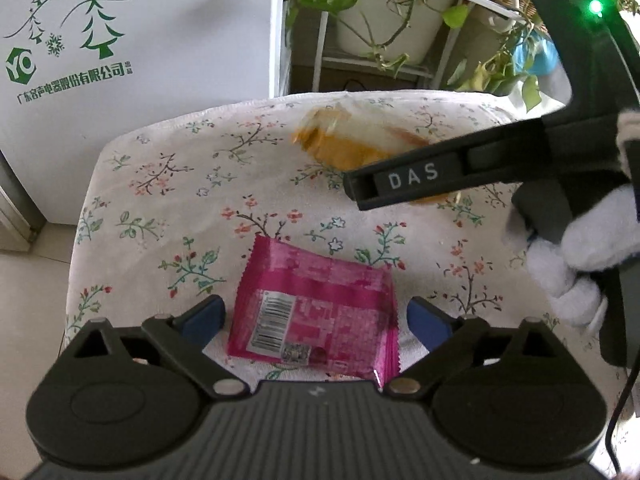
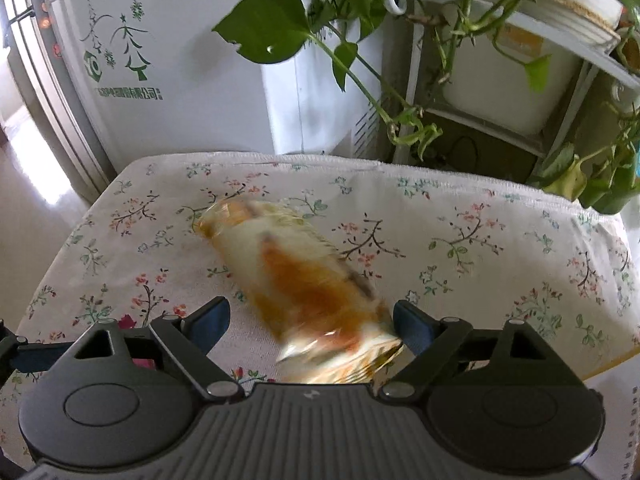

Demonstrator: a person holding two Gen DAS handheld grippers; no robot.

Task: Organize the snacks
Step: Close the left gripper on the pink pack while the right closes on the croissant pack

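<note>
The sorting looks barely begun: both snacks lie loose on the floral tablecloth (image 1: 168, 184), well apart from each other, and no box, tray or basket to gather them into shows in either view.

On the left, the left gripper (image 1: 314, 320) hangs low over the pink snack packet (image 1: 316, 312), which lies flat with its barcode side up. The jaws stand wide, one blue pad on either side of the packet, nothing gripped. A grasp here seems the likely step.

Further right, the orange-and-white snack bag (image 2: 304, 280) lies on the cloth, blurred by motion, so its print cannot be read. The right gripper (image 2: 312, 324) has its jaws wide too; the bag's near end sits between them, close against the right pad, though whether it touches cannot be told. In the left wrist view, the right gripper's long black finger crosses in front of this bag, with a white-gloved hand (image 1: 580, 256) behind it.

Beyond the table stand a white appliance with green tree print (image 1: 120, 40), then trailing pothos plants (image 2: 272, 28) on a white rack (image 2: 516, 24), well clear of the work
</note>
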